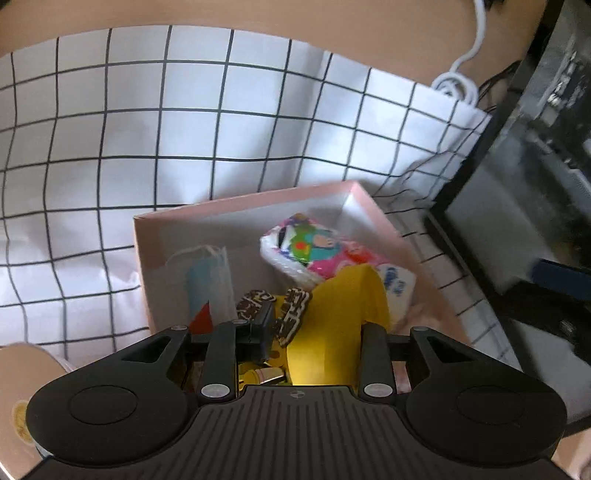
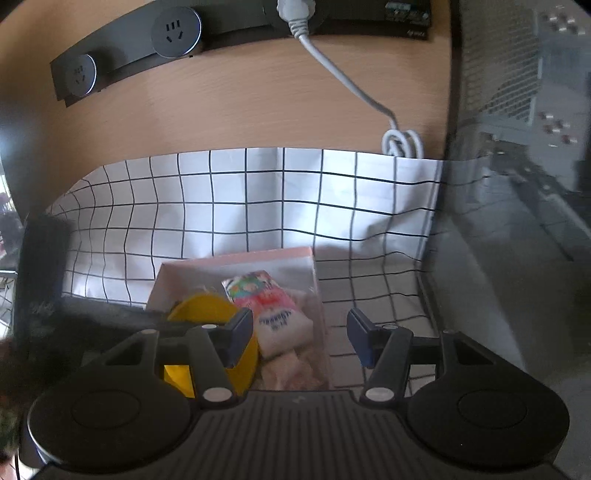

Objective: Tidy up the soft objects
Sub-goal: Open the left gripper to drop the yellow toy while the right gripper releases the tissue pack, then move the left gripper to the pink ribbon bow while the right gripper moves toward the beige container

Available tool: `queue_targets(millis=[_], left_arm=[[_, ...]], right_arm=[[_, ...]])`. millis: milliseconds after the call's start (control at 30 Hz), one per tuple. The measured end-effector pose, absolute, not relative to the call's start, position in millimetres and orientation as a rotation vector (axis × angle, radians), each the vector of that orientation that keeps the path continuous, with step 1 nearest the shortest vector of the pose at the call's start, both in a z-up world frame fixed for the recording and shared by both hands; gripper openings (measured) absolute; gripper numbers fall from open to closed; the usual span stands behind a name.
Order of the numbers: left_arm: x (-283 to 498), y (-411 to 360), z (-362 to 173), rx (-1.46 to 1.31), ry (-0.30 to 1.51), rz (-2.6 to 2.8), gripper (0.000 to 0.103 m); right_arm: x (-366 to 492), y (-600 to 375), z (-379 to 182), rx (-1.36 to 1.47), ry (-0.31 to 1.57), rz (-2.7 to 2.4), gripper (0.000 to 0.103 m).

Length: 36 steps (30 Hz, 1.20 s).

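A pink box (image 1: 243,205) stands on the checked cloth. In it lie a blue face mask (image 1: 207,280), a colourful tissue pack (image 1: 314,247) and a white tissue pack (image 1: 397,284). My left gripper (image 1: 314,332) hangs over the box with a yellow soft toy (image 1: 332,325) with brown-and-white horns between its jaws. My right gripper (image 2: 301,338) is open and empty above the box (image 2: 236,260), with the yellow toy (image 2: 207,310) to its left and the tissue packs (image 2: 266,299) between its fingers.
A white cloth with a black grid (image 1: 147,147) covers the table and rises at the back. A black cabinet (image 1: 517,184) stands to the right. A white cable (image 2: 400,142) and a socket strip (image 2: 177,27) are on the wooden wall.
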State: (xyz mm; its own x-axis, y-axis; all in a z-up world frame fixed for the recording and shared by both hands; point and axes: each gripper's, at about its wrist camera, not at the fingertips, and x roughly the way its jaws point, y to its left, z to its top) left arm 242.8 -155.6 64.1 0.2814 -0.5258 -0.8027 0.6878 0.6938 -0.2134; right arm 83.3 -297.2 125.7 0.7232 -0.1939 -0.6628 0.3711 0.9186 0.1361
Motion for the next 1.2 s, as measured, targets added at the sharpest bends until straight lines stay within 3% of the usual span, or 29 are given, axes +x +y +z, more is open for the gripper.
queue_targets(millis=[367,700,900,1200], left_arm=[[224.7,-161.0,83.0,0.521,1.016,-0.836,0.034],[249.1,-107.1,132.6,0.224,1.033,-0.888,0.035],[265.6,-17.5,171.5,0.056,0.945,-0.821,0.035],[303.2,190.0,184.5,-0.083,0.823,-0.441,0.035]], right_arm=[[66.6,-293.5,110.3,0.312,0.727,-0.301,0.056],[73.3,-275.5,111.0,0.291,0.736,-0.284,0.057],[94.9,-238.2,139.4,0.257,0.684,-0.214,0.057],[176.4,-116.0,198.5,0.218,0.574,-0.001,0.057]])
